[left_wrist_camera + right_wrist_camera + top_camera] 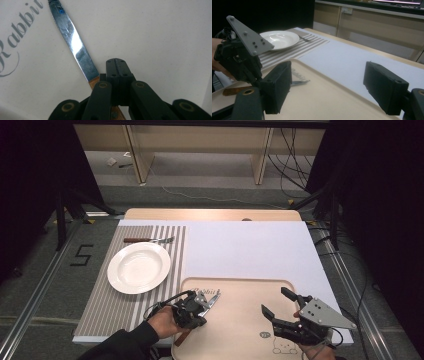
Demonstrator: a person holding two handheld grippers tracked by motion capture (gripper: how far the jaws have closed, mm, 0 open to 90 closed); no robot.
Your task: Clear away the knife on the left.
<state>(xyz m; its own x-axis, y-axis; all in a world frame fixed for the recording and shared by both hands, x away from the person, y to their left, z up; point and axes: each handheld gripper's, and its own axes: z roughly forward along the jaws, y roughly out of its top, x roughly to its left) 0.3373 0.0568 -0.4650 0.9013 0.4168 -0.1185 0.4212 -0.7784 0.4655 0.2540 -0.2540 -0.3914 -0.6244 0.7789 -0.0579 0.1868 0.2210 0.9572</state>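
Note:
A knife lies on the beige tray (240,290) at its left side, its steel blade (75,45) pointing at the printed word "Rabbit" and its wooden handle (234,90) running toward the tray's near edge. My left gripper (205,305) sits low over the joint between handle and blade. Its jaws (116,67) are pressed together, and the handle passes beneath them and slightly to one side. My right gripper (274,300) hovers over the tray's right part, jaws spread wide (329,87) with nothing between them.
A white plate (139,267) rests on a striped placemat (120,312) at the left, and a fork (150,240) lies just behind the plate. A white mat (250,250) covers the table beyond the tray. A bear drawing (282,347) marks the tray's near edge.

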